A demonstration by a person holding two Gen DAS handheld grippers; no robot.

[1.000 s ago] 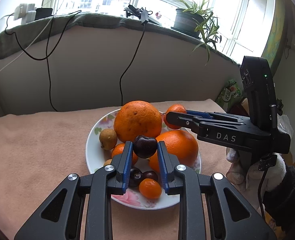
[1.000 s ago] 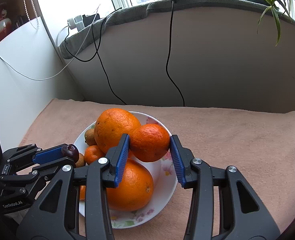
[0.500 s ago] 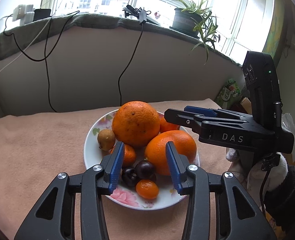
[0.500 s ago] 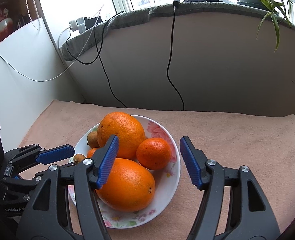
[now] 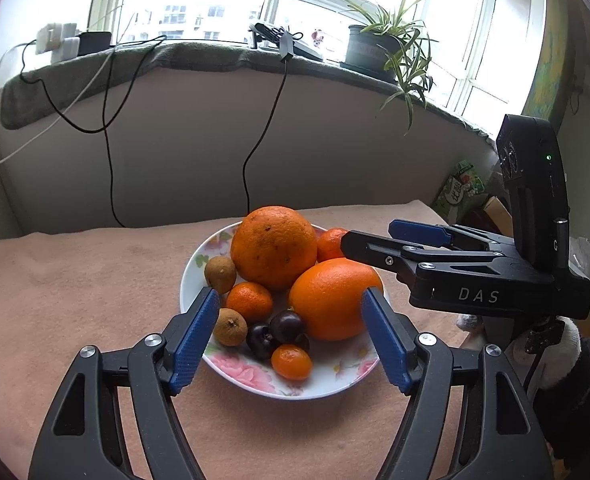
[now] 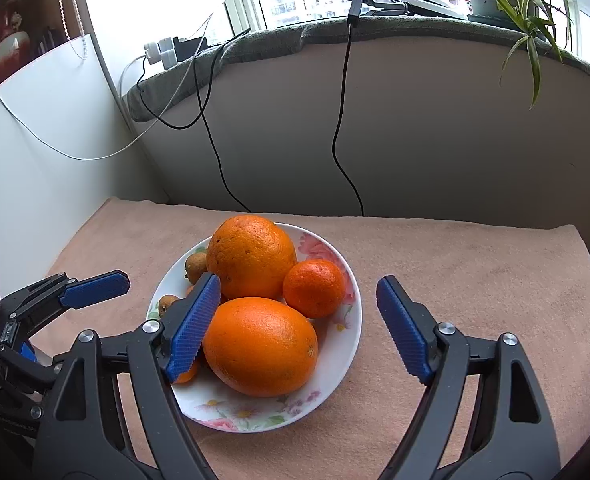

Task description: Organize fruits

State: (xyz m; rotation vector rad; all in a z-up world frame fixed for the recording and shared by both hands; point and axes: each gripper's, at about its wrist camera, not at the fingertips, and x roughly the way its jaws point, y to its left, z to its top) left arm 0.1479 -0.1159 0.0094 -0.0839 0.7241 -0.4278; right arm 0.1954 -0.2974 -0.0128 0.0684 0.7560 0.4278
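Observation:
A white floral plate (image 5: pixel 251 374) (image 6: pixel 343 344) on the pink cloth holds the fruit: two large oranges (image 5: pixel 273 246) (image 6: pixel 261 346), a tangerine (image 6: pixel 314 287), a smaller tangerine (image 5: pixel 249 301), dark cherries (image 5: pixel 287 325), a kumquat (image 5: pixel 291 361) and brown longans (image 5: pixel 230 326). My left gripper (image 5: pixel 291 338) is open and empty, just in front of the plate. My right gripper (image 6: pixel 299 328) is open and empty, its jaws spread wide at the plate's near side. It also shows from the side in the left wrist view (image 5: pixel 391 238).
A low padded wall (image 5: pixel 199 140) with hanging black cables (image 5: pixel 251 164) backs the table. A potted plant (image 5: pixel 391 48) and chargers sit on the sill. A white panel (image 6: pixel 47 128) stands at the left. The table's right edge (image 6: pixel 587 264) is near.
Left gripper let go of a cherry and right gripper let go of the tangerine; both fruits now lie on the plate. Both grippers opened wide and drew back.

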